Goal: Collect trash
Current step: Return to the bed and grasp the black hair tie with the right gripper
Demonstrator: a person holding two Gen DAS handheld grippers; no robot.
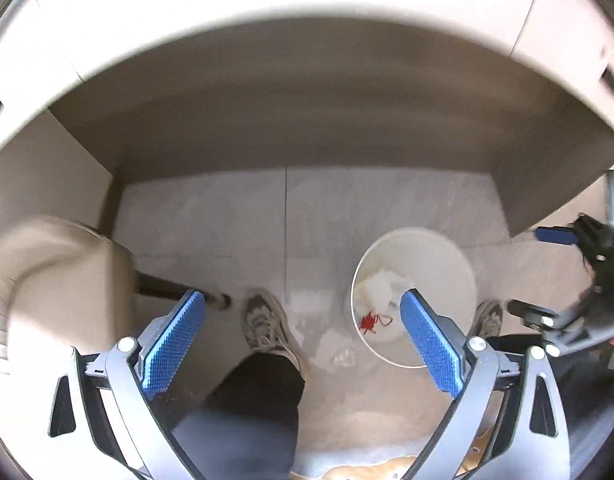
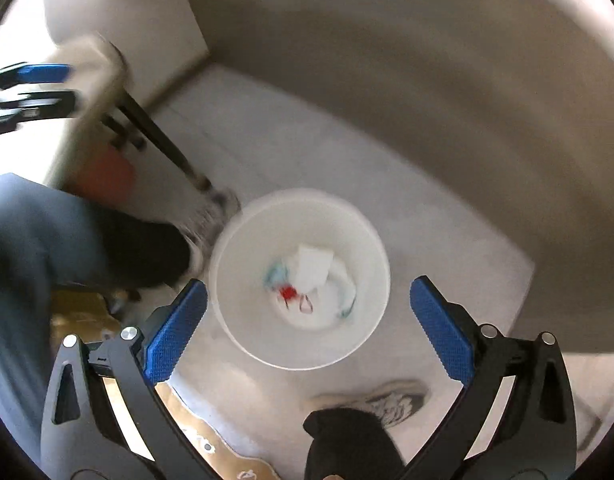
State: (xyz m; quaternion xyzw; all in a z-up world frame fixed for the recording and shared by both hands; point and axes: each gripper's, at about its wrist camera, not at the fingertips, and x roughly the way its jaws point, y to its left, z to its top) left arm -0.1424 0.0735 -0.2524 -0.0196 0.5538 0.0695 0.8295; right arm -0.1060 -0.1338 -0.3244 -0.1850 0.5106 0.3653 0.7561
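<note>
The left hand-held gripper (image 1: 303, 334) is spread wide and holds nothing; the right hand-held gripper (image 2: 309, 322) is equally wide and empty, hanging above one white bin (image 2: 243, 332) on the tiled floor (image 2: 291, 160). Inside lie white crumpled paper (image 2: 313, 266) and one red scrap (image 2: 287, 291). Two sneakers (image 1: 265, 322) stand beside the bin, and one clear wrapper (image 1: 343, 357) lies on the floor near it.

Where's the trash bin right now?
The white bin stands on the tiled floor straight below the open right claw, between the person's two shoes; in the left view it sits right of centre.
</note>
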